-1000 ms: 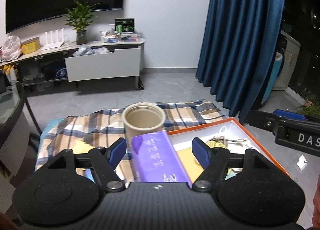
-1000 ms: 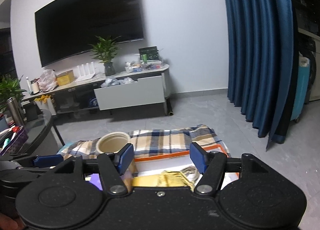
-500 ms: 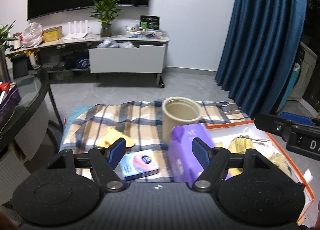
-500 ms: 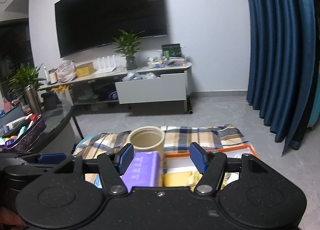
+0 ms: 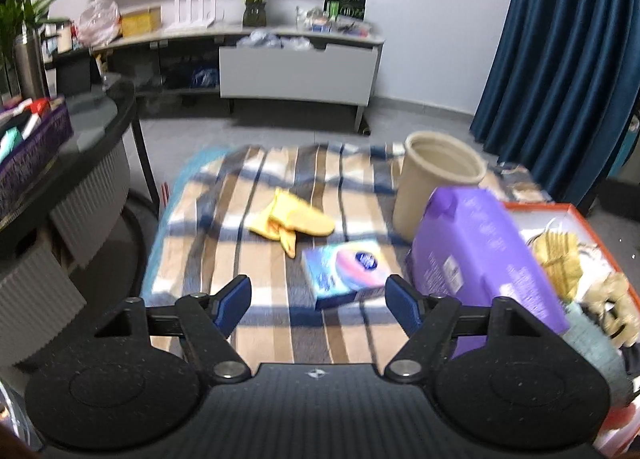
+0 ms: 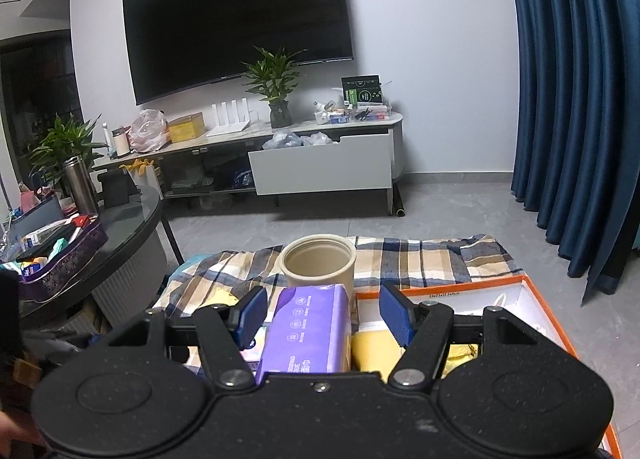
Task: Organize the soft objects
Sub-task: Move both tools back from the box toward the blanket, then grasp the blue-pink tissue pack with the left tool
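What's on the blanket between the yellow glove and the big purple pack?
A small blue and pink pack lies on the plaid blanket between the yellow glove and the purple pack. The left wrist view shows it.

Dim indoor light, cool tint. Left wrist view motion-blurred, purple pack smeared. Right wrist view sharp. Strong fisheye bending at edges, curtain curved.

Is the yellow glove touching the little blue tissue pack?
Apart. The left wrist view shows the yellow glove and the blue tissue pack lying separately, with a strip of plaid cloth showing between them.
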`<state>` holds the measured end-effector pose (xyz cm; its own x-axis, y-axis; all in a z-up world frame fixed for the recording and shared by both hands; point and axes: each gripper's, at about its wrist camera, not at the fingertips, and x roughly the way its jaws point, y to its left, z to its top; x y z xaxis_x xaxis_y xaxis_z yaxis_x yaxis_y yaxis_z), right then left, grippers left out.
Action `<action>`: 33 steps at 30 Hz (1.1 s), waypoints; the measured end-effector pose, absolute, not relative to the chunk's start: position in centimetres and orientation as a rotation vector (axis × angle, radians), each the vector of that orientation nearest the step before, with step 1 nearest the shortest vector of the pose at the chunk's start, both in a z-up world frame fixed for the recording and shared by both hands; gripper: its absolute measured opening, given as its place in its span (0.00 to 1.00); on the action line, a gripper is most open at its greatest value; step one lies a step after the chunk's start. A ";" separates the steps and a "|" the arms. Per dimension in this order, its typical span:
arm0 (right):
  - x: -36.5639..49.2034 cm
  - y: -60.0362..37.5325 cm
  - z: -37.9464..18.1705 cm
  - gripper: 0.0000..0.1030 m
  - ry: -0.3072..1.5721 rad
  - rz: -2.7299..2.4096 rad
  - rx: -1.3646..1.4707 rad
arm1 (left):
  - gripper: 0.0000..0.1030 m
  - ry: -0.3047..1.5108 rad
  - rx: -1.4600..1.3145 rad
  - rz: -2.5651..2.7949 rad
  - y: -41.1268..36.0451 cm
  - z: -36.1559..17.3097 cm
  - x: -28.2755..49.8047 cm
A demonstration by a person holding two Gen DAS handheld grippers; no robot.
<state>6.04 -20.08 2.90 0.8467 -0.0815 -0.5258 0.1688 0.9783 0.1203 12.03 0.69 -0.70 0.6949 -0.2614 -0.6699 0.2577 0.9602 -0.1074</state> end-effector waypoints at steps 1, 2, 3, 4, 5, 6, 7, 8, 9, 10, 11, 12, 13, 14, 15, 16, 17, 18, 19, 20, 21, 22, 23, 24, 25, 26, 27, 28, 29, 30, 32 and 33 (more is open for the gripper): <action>6.0 -20.1 2.8 0.73 0.547 -0.131 0.165 | 0.73 0.758 -0.011 -0.295 0.7 -1.2 12.3; 6.0 -20.2 2.7 0.73 0.547 -0.130 0.166 | 0.74 0.766 -0.011 -0.295 0.7 -1.6 12.4; 6.0 -20.2 2.6 0.73 0.547 -0.128 0.169 | 0.75 0.773 -0.007 -0.293 0.6 -2.0 12.6; 6.0 -20.4 2.5 0.73 0.547 -0.127 0.174 | 0.76 0.779 -0.006 -0.293 0.4 -2.4 12.9; 5.9 -20.4 2.4 0.73 0.547 -0.126 0.177 | 0.76 0.785 -0.007 -0.293 0.3 -2.8 13.1; 6.0 -20.5 2.2 0.73 0.549 -0.124 0.180 | 0.77 0.794 -0.013 -0.293 0.2 -3.2 13.4; 6.0 -20.5 2.1 0.73 0.550 -0.122 0.181 | 0.77 0.801 -0.023 -0.294 0.0 -3.5 13.7; 6.0 -20.6 2.0 0.73 0.551 -0.120 0.182 | 0.78 0.804 -0.031 -0.297 -0.1 -3.8 14.0; 6.0 -20.6 1.9 0.73 0.553 -0.116 0.184 | 0.78 0.808 -0.032 -0.296 -0.4 -4.1 14.3; 6.1 -20.7 1.8 0.73 0.553 -0.114 0.184 | 0.79 0.811 -0.030 -0.293 -0.7 -4.3 14.6; 6.1 -20.7 1.7 0.73 0.553 -0.112 0.186 | 0.79 0.812 -0.029 -0.294 -1.0 -4.5 14.9; 6.1 -20.8 1.6 0.73 0.553 -0.109 0.188 | 0.80 0.812 -0.031 -0.294 -1.3 -4.7 15.2; 6.2 -20.8 1.6 0.73 0.552 -0.106 0.190 | 0.81 0.814 -0.036 -0.295 -1.5 -4.9 15.6; 6.2 -20.9 1.5 0.73 0.551 -0.103 0.192 | 0.82 0.815 -0.038 -0.292 -1.7 -5.0 15.8; 6.2 -20.9 1.5 0.73 0.550 -0.101 0.193 | 0.83 0.814 -0.039 -0.294 -2.0 -5.1 16.1; 6.2 -21.0 1.4 0.73 0.549 -0.098 0.193 | 0.84 0.821 -0.038 -0.300 -2.2 -5.3 16.4; 6.2 -21.0 1.4 0.73 0.549 -0.095 0.192 | 0.86 0.827 -0.040 -0.304 -2.5 -5.4 16.6; 6.2 -21.0 1.4 0.73 0.548 -0.094 0.192 | 0.86 0.832 -0.047 -0.311 -2.7 -5.6 16.8; 6.3 -21.0 1.3 0.73 0.547 -0.094 0.192 | 0.86 0.835 -0.053 -0.309 -2.8 -5.7 17.0; 6.3 -21.1 1.3 0.73 0.547 -0.093 0.193 | 0.87 0.836 -0.058 -0.302 -2.9 -5.8 17.2; 6.3 -21.1 1.3 0.73 0.548 -0.092 0.194 | 0.87 0.838 -0.064 -0.294 -2.9 -6.0 17.4; 6.3 -21.1 1.3 0.73 0.548 -0.089 0.196 | 0.88 0.842 -0.069 -0.290 -2.9 -6.1 17.6; 6.3 -21.1 1.2 0.73 0.548 -0.088 0.196 | 0.89 0.844 -0.074 -0.289 -2.9 -6.2 17.7; 6.4 -21.1 1.2 0.73 0.548 -0.087 0.196 | 0.89 0.847 -0.077 -0.286 -2.9 -6.4 17.8; 6.5 -21.0 1.2 0.73 0.549 -0.085 0.196 | 0.89 0.848 -0.077 -0.282 -2.8 -6.5 17.9; 6.6 -20.9 1.2 0.73 0.550 -0.083 0.197 | 0.90 0.850 -0.077 -0.280 -3.0 -6.5 18.1; 6.7 -20.9 1.2 0.73 0.551 -0.080 0.197 | 0.90 0.849 -0.077 -0.284 -3.0 -6.6 18.2; 6.8 -20.7 1.2 0.73 0.552 -0.076 0.196 | 0.90 0.842 -0.065 -0.286 -3.0 -6.6 18.1; 6.8 -20.6 1.3 0.73 0.552 -0.071 0.191 | 0.89 0.839 -0.052 -0.286 -3.0 -6.6 18.1; 6.8 -20.4 1.3 0.73 0.551 -0.067 0.187 | 0.87 0.834 -0.038 -0.292 -3.0 -6.6 17.9; 6.8 -20.1 1.3 0.73 0.551 -0.060 0.180 | 0.78 0.820 -0.003 -0.295 -2.9 -6.5 17.5; 6.9 -20.1 1.4 0.73 0.551 -0.058 0.178 | 0.77 0.818 0.002 -0.296 -2.8 -6.4 17.3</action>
